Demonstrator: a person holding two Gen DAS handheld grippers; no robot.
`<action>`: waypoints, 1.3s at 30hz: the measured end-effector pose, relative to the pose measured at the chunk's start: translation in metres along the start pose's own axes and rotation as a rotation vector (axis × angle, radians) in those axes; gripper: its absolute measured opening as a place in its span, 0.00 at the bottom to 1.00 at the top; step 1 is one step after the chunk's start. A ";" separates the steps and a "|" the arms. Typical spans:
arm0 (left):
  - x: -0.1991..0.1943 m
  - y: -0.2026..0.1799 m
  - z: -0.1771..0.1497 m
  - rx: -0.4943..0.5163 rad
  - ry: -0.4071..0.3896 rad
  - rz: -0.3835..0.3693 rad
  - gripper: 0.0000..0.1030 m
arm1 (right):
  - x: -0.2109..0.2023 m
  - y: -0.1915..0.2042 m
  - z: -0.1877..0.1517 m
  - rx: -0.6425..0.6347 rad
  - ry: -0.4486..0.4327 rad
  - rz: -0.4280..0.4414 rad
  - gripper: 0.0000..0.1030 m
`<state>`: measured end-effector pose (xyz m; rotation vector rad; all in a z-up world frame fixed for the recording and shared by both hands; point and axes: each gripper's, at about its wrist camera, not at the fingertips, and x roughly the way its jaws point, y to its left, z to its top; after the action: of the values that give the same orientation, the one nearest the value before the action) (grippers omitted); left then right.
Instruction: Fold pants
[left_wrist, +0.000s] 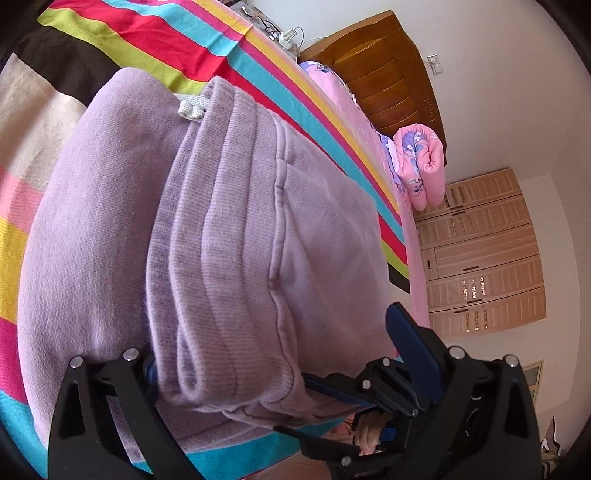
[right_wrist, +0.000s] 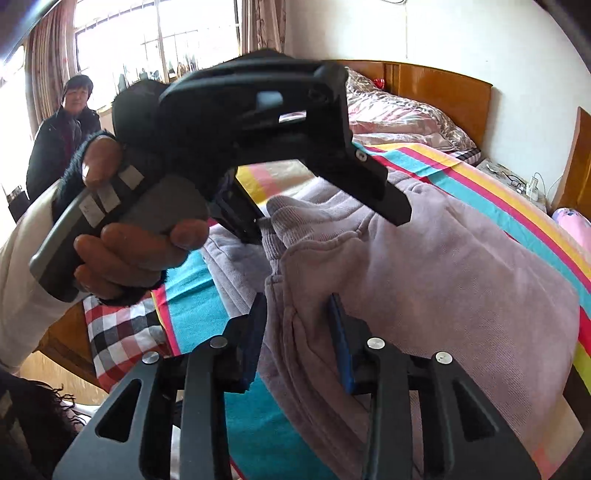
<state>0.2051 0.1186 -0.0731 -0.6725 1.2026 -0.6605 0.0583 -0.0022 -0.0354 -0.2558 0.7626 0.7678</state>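
Lilac sweatpants (left_wrist: 221, 221) lie folded in layers on a striped bedspread (left_wrist: 155, 40); a white drawstring end (left_wrist: 190, 109) shows near the waistband. My left gripper (left_wrist: 295, 376) straddles the near edge of the folded pants, jaws wide apart around the thick fold. In the right wrist view the pants (right_wrist: 443, 277) bunch up, and my right gripper (right_wrist: 299, 332) has its blue pads on either side of a fabric ridge. The left gripper (right_wrist: 258, 206) also shows there, held in a hand, its fingers at the pants' ribbed edge.
A wooden headboard (left_wrist: 384, 74) and a rolled pink quilt (left_wrist: 421, 162) are beyond the bedspread. A wardrobe (left_wrist: 480, 258) stands by the wall. A person (right_wrist: 66, 133) stands by the window. A plaid cloth (right_wrist: 122, 332) hangs at the bed edge.
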 end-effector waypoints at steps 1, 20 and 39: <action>0.000 0.001 -0.001 0.004 -0.002 -0.003 0.97 | 0.001 0.003 -0.001 -0.006 -0.004 -0.011 0.27; -0.042 0.012 -0.012 0.011 -0.070 0.021 0.27 | -0.006 0.010 0.006 -0.086 -0.009 -0.042 0.19; -0.037 -0.021 0.012 -0.015 -0.024 0.017 0.55 | 0.007 0.011 0.019 -0.020 0.009 -0.099 0.50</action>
<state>0.2056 0.1349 -0.0320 -0.6799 1.1912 -0.6284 0.0645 0.0182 -0.0263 -0.3130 0.7455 0.6811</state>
